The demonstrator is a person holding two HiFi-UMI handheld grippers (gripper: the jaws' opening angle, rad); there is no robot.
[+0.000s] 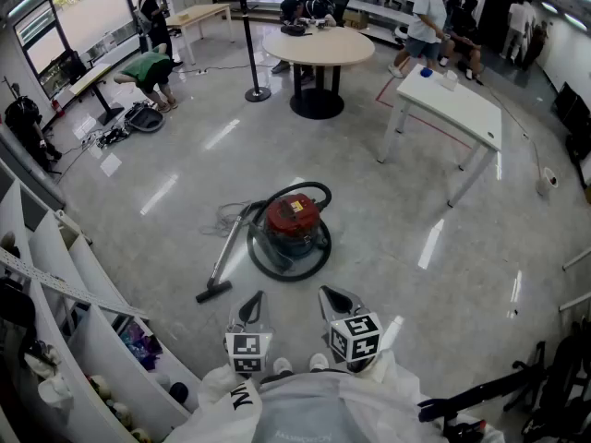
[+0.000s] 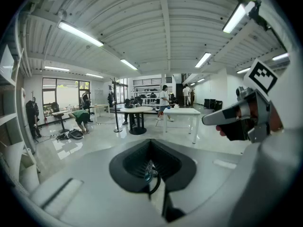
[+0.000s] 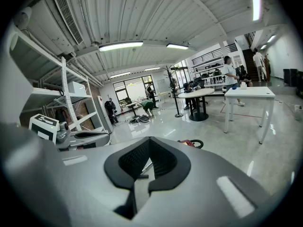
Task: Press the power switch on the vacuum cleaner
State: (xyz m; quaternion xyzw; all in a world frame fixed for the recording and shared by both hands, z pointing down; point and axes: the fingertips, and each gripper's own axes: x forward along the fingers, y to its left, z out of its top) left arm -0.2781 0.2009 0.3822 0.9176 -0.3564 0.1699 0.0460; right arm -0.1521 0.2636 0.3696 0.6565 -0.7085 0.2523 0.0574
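On the glossy grey floor, just ahead of both grippers, we see the vacuum cleaner (image 1: pixel 294 224). It has a round red body, a black top and handle, and a black hose looped around its base. We note a yellow label (image 1: pixel 297 207) on the red lid, print too small to read. We can't pick out the power switch. A rigid wand (image 1: pixel 224 252) runs down-left from the body to a black floor nozzle (image 1: pixel 211 293), and a pale cord (image 1: pixel 226 218) lies loose just left of the body.

The left gripper (image 1: pixel 256 297) and right gripper (image 1: pixel 326 293) both point at the vacuum cleaner, near it but apart, touching nothing. Each carries a cube with black-and-white square markers and no lettering. From the left gripper view we read the jaws closed together with nothing between the pads. From the right gripper view we read the same, closed and empty.

We see dark lettering on the white garment (image 1: pixel 314 404) at the bottom edge, too cut off to read. A white table (image 1: pixel 462 109) and a round table (image 1: pixel 319 46) stand well behind.
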